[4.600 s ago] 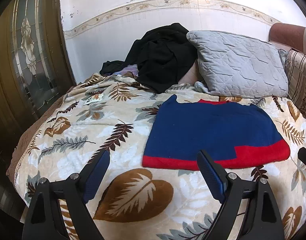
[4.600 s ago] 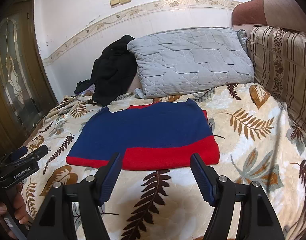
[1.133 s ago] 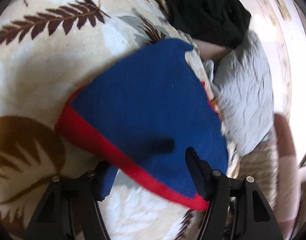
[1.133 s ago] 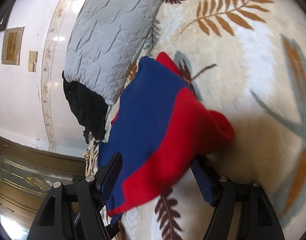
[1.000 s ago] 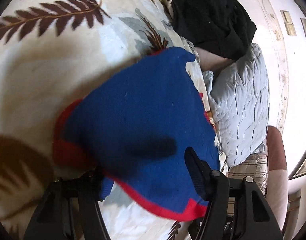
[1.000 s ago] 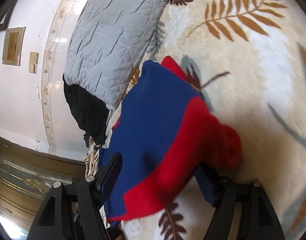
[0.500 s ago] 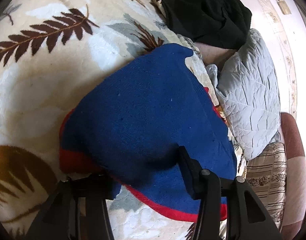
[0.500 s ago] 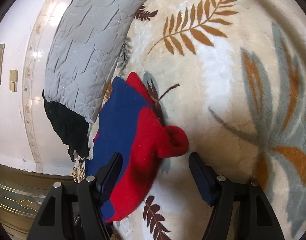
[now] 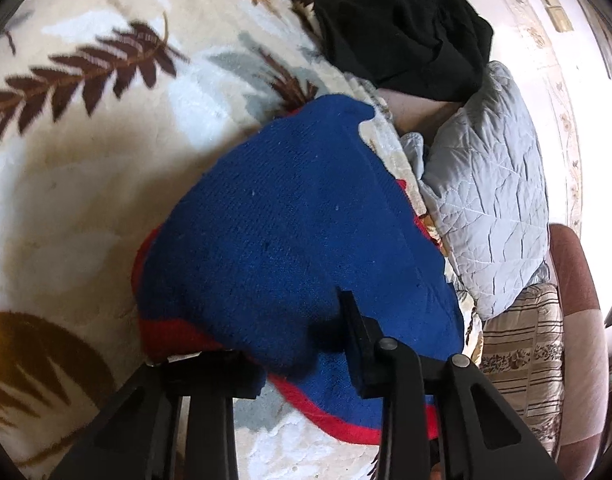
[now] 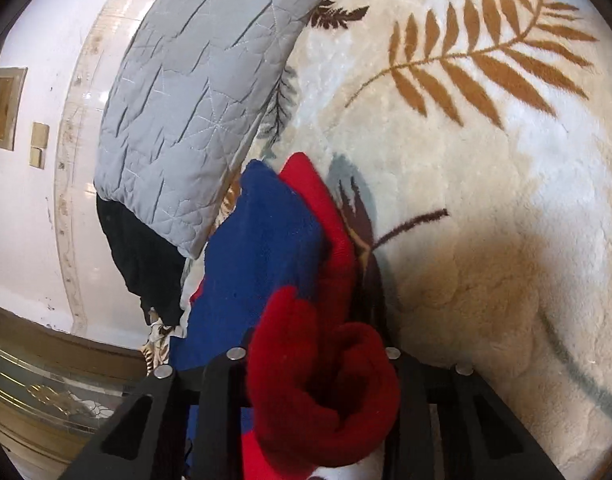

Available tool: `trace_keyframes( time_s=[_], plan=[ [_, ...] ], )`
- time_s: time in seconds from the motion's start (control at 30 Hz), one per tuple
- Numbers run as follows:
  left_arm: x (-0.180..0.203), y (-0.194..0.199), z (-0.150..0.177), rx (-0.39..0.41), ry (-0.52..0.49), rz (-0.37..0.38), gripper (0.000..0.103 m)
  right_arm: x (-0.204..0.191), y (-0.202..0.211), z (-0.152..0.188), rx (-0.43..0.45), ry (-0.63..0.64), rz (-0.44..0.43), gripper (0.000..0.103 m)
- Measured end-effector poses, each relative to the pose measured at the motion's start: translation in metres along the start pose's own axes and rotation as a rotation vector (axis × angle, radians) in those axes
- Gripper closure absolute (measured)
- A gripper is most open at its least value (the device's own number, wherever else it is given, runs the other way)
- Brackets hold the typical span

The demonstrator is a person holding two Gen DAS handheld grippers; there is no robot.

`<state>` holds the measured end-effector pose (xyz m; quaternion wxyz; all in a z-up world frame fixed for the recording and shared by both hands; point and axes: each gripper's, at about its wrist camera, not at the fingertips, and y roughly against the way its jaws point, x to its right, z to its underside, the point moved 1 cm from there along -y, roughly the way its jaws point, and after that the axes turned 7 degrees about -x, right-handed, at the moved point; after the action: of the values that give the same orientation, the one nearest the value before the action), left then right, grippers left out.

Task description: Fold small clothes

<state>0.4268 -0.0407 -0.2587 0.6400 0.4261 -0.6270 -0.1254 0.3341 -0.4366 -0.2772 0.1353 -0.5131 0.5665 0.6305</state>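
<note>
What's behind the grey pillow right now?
Behind the grey pillow a black garment is heaped against the white wall, partly hidden by the pillow. Something pale peach shows between them; what it is cannot be told.

Right tool's (image 10: 317,376) fingertips under sweater (image 10: 266,248)

Left gripper (image 9: 298,344) angles down, both black fingers reaching forward from the bottom of the left wrist view, jaws closing with a bunched fold of the blue and red knit (image 9: 290,240) between them. One finger is half buried under the cloth. Right gripper (image 10: 317,364) tilts down too, jaws closing, a thick red roll of the same knit wedged between its fingers and bulging over them.
</note>
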Motion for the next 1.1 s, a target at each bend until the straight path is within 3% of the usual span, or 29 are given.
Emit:
trace_keyframes(
  time_s=[0.13,0.33,0.47,0.67,0.8,0.9,0.97,1.03,1.1],
  plan=[
    [0.003,0.005,0.002,0.028,-0.037,0.01,0.081,-0.02,0.012,0.006,0.03,0.098,0.017,0.077],
    [0.022,0.039,0.013,0.108,-0.131,-0.003,0.084,-0.058,0.049,0.034,0.119,0.297,0.035,0.079],
    [0.023,0.068,0.026,0.094,-0.144,-0.029,0.084,-0.069,0.071,0.055,0.133,0.343,0.037,0.079],
    [-0.001,0.085,0.072,-0.004,-0.147,-0.072,0.084,-0.031,0.108,0.077,0.105,0.285,0.057,0.079],
    [-0.012,0.076,0.094,-0.018,-0.182,-0.131,0.082,0.007,0.118,0.085,0.041,0.198,0.094,0.079],
    [-0.032,0.07,0.089,-0.053,-0.085,-0.088,0.076,0.03,0.114,0.085,-0.048,0.111,0.137,0.072],
    [-0.035,0.072,0.086,-0.063,-0.054,-0.057,0.075,0.039,0.124,0.082,-0.06,0.026,0.129,0.06],
    [-0.032,0.071,0.087,-0.062,-0.065,-0.06,0.074,0.04,0.145,0.078,0.013,0.009,0.175,0.041],
    [-0.033,0.071,0.088,-0.049,-0.072,-0.057,0.073,0.03,0.172,0.075,0.152,0.041,0.184,0.038]
  ],
)
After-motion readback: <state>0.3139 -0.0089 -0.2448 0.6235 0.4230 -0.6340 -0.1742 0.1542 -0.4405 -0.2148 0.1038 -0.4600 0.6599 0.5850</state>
